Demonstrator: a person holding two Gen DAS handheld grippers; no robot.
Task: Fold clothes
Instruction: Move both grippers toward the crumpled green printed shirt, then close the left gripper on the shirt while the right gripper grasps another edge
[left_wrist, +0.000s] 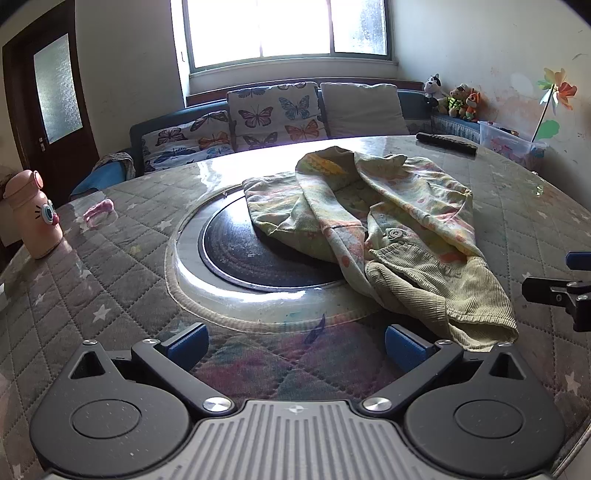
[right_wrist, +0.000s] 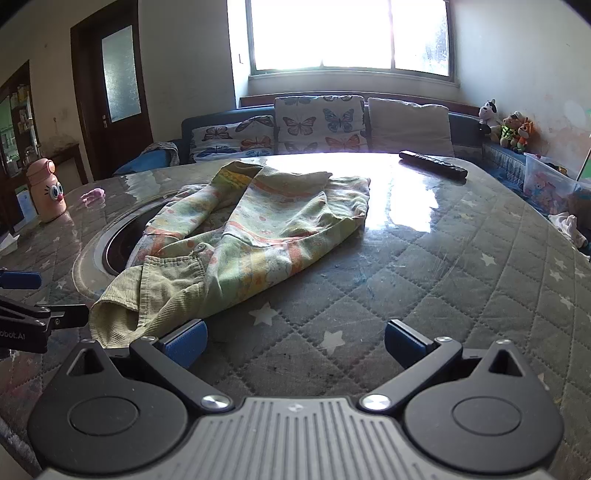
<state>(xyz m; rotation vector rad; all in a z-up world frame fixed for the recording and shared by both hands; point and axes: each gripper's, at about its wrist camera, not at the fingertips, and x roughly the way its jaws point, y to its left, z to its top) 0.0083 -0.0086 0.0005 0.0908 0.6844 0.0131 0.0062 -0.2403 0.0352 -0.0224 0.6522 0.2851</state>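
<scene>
Lying crumpled on table (right_wrist: 443, 258): garment (right_wrist: 258, 229); both grippers spread, empty.

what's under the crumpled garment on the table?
The garment lies partly over the dark round inset and the quilted table cover. Anything beneath the cloth is hidden.

You are in a home living room. Ahead of you a bright window (left_wrist: 286, 29) sits above a dark blue sofa (right_wrist: 463, 127) carrying butterfly-print cushions (left_wrist: 275, 110) and a plain grey cushion (right_wrist: 408, 125). Soft toys (left_wrist: 452, 98) line the sofa's right end, beside a paper pinwheel (left_wrist: 556, 90) on the marked wall. A dark wooden door (right_wrist: 120, 77) with frosted glass stands to the left. Nearest to you is a round table (right_wrist: 443, 266) under a quilted, star-patterned cover, holding a remote control (right_wrist: 432, 164) and a pink cartoon-faced bottle (left_wrist: 35, 214).
</scene>
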